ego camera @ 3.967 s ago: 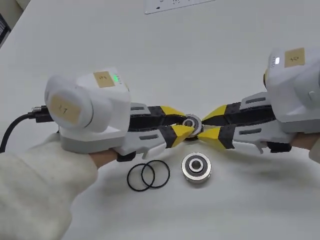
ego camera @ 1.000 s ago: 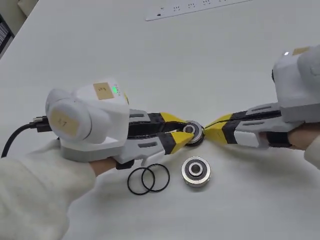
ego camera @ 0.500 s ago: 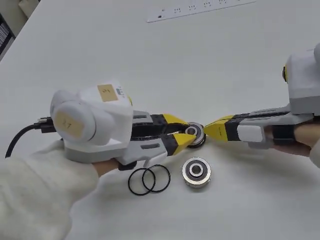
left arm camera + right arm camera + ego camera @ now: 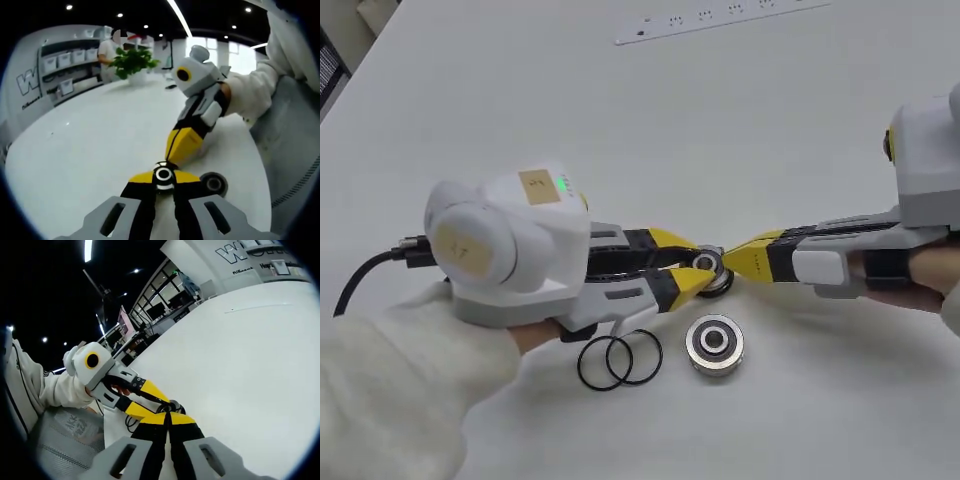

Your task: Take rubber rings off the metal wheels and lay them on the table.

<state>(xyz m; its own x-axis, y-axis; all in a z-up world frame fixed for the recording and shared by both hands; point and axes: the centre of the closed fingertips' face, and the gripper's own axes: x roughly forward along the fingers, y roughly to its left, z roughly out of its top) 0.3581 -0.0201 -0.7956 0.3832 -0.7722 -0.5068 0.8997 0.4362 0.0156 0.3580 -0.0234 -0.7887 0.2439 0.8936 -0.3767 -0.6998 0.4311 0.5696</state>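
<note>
clamping the hard metal wheel (image 4: 709, 264) in the left gripper (image 4: 695, 262), nipping at its rim with the closed right gripper (image 4: 731, 262) for the likely thin, stretchy rubber ring (image 4: 723, 281).

left gripper (image 4: 699, 267) is showing a white housing, tan label (image 4: 539, 186), green light (image 4: 561, 183), black cable (image 4: 365, 272) | right gripper (image 4: 729, 262) is showing white body, yellow-black jaws | cream fleece sleeve (image 4: 390, 395) is covering the arm

Wheel (image 4: 711, 262) half hidden within left tongs (image 4: 701, 264); right gripper (image 4: 732, 262) cut off at picture edge
</note>
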